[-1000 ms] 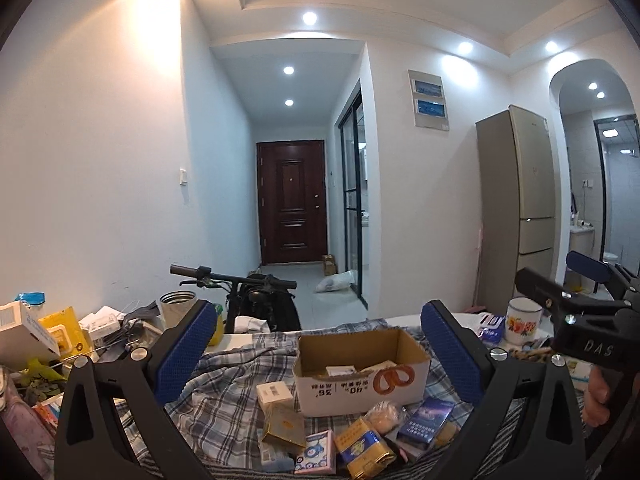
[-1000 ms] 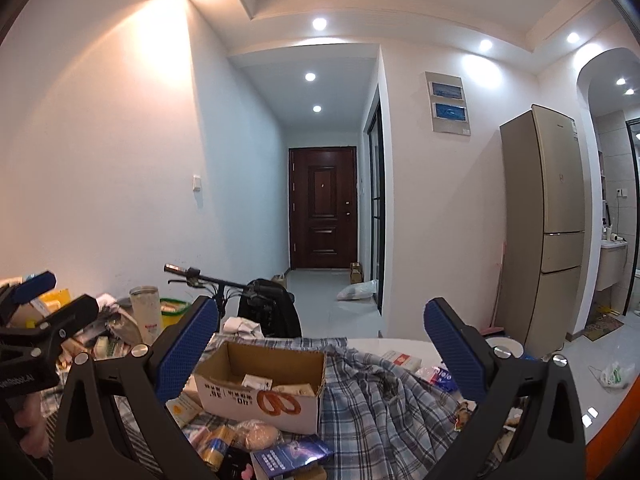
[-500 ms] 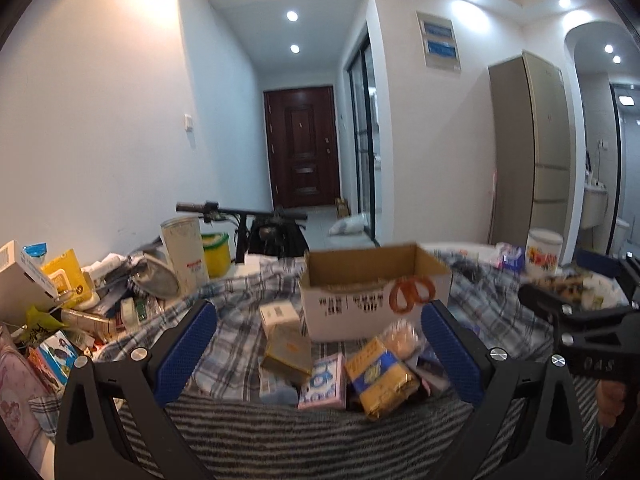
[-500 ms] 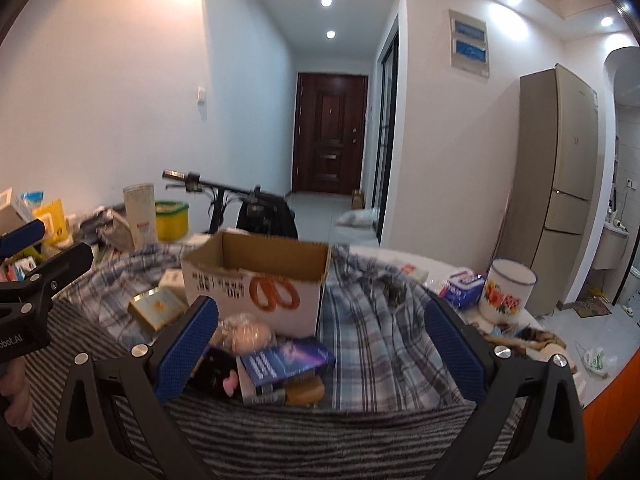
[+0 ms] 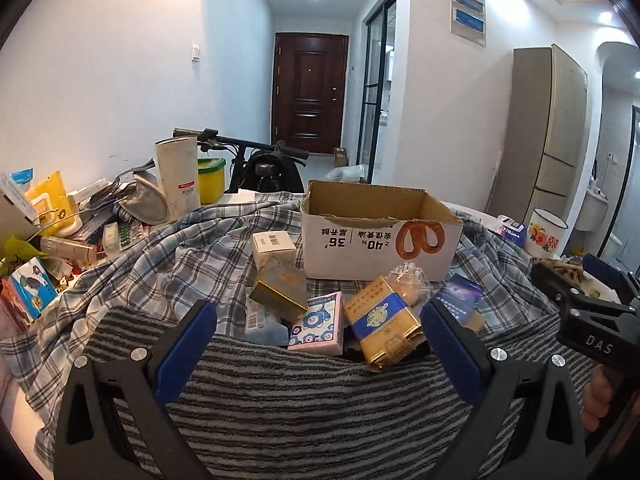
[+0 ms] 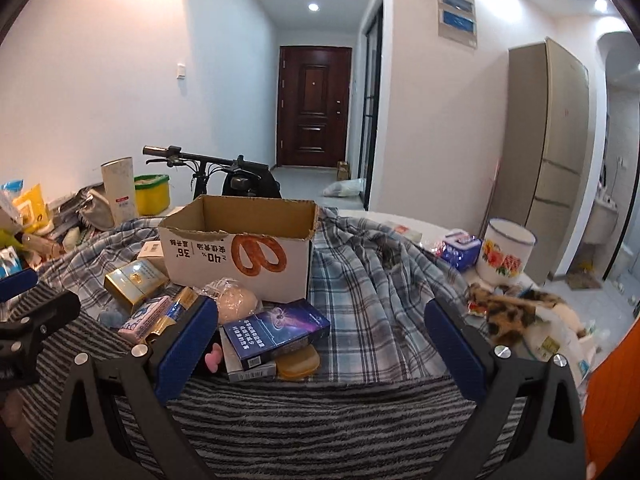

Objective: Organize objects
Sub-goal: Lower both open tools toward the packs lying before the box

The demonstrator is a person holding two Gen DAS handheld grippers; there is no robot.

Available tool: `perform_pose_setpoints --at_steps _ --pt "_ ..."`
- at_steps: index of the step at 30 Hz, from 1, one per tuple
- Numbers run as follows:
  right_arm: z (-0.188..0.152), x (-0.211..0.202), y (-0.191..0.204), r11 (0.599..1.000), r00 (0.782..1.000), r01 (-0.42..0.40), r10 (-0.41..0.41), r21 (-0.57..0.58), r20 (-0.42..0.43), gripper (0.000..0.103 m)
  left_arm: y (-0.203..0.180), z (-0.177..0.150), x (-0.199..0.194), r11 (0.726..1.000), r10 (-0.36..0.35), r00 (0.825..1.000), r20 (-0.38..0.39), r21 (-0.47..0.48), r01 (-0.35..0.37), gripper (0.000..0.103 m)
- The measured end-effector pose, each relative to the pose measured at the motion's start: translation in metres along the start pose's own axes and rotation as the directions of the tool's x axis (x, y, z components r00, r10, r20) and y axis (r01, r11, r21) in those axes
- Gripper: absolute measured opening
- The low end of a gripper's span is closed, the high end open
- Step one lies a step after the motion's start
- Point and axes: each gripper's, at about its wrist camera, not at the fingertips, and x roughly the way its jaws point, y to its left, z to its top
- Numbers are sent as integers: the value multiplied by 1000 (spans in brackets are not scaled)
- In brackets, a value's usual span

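Note:
An open cardboard box [image 5: 380, 236] [image 6: 240, 248] stands on a plaid cloth. In front of it lies a pile of small packs: a gold and blue pack [image 5: 382, 320], a pink pack [image 5: 320, 322], a gold box [image 5: 280, 288], a white box [image 5: 274, 242], a dark blue box [image 6: 276, 330] and a bagged bun [image 6: 236, 300]. My left gripper [image 5: 320, 344] is open and empty, just short of the pile. My right gripper [image 6: 320, 344] is open and empty, near the blue box. Each gripper shows at the edge of the other's view.
A striped grey cloth [image 5: 320, 400] covers the near table. Clutter, a tall white canister [image 5: 178, 178] and a yellow tub [image 5: 210, 180] sit at the left. A floral mug [image 6: 506, 254] and a leopard-print item [image 6: 508, 308] lie at the right. A bicycle [image 6: 236, 172] stands behind.
Both views have tilted down and moved closer to the table. The box and pile now appear larger and higher in frame. Both grippers stay open.

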Motion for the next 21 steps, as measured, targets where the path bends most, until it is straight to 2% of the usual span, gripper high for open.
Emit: perform_pose_setpoints --at_steps 6,10,14,17,21 --pt "-1 4 0 998 998 67 -67 -7 0 103 -1 2 0 997 -75 997 -36 7 75 103" --pt "-2 1 -4 999 999 34 -34 18 14 103 0 3 0 995 -104 994 -42 -6 104 103" --pt "-3 -2 -3 999 998 44 -45 13 33 103 -3 1 4 997 -79 996 -32 19 79 103" --pt "-4 -4 2 998 996 70 -70 -1 56 103 -7 1 12 994 -102 993 -68 20 103 103" --pt "-6 -2 5 1000 998 30 -31 5 52 103 -13 0 27 991 -135 983 -125 -12 134 103"
